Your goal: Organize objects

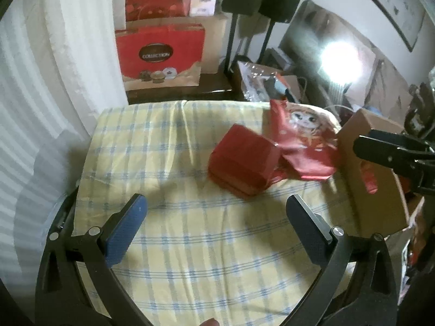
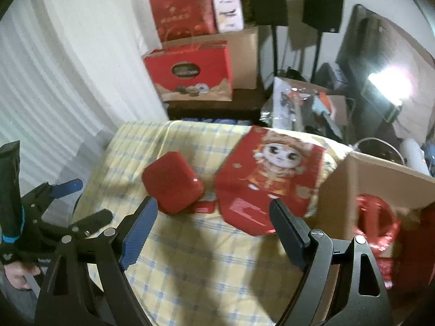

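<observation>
Both wrist views look forward and slightly down between their own spread jaws, from close above a tabletop covered in yellow-and-blue checked cloth (image 1: 190,244). The left view sits left of the right one. Both share the glossy red square box (image 1: 242,163) (image 2: 172,182) and open brown cardboard box (image 1: 378,190) (image 2: 353,184).

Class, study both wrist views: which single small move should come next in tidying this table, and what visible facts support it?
Probably ease the right tool forward around the red box. Both tools are open and empty; the box lies loose on the checked cloth, just ahead of the right tool's left finger, and the cardboard box stands open nearby, already holding red items.
</observation>
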Available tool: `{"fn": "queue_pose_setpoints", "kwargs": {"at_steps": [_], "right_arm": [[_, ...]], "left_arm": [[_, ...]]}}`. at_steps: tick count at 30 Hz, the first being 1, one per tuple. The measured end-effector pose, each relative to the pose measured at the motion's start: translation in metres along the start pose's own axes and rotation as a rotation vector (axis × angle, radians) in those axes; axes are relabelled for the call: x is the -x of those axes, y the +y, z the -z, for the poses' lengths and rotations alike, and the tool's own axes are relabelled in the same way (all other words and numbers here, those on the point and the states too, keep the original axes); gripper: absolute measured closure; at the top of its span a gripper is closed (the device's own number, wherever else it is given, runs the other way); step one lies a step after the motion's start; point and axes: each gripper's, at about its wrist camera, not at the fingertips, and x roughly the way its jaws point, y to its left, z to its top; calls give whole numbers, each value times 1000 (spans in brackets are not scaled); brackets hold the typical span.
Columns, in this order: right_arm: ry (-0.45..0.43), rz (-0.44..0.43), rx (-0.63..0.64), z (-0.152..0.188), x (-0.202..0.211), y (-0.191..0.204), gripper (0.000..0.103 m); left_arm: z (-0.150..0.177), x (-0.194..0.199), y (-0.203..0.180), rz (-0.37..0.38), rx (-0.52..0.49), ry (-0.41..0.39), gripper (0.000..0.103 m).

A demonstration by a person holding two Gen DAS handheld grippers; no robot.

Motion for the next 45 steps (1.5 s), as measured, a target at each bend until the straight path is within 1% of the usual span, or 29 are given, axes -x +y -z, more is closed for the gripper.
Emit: {"fn": "queue_pose_setpoints", "kwargs": {"at_steps": [8, 13, 23, 28, 35, 41, 45], "right_arm": [[28, -11, 55, -5, -44, 25, 18], [41, -50, 68, -6, -67, 32, 18], [63, -33, 149, -7, -94, 48, 17], [76, -49, 179, -1, -107, 54, 18], [79, -37, 209, 3, -122, 61, 17], [60, -35, 226, 4, -125, 64, 14], [58, -16, 255, 6, -128, 67, 14]], "left_arm": [[7, -9, 26, -13, 67, -27, 1], [6, -12, 34, -38, 68, -30, 1], [3, -26, 53, -41, 90, -10, 1], [8, -34, 64, -43, 119, 8, 1], [15, -41, 86, -12, 199, 33, 1], [18, -41, 92, 22, 230, 40, 1], [20, -43, 93, 46, 240, 47, 1]]}}
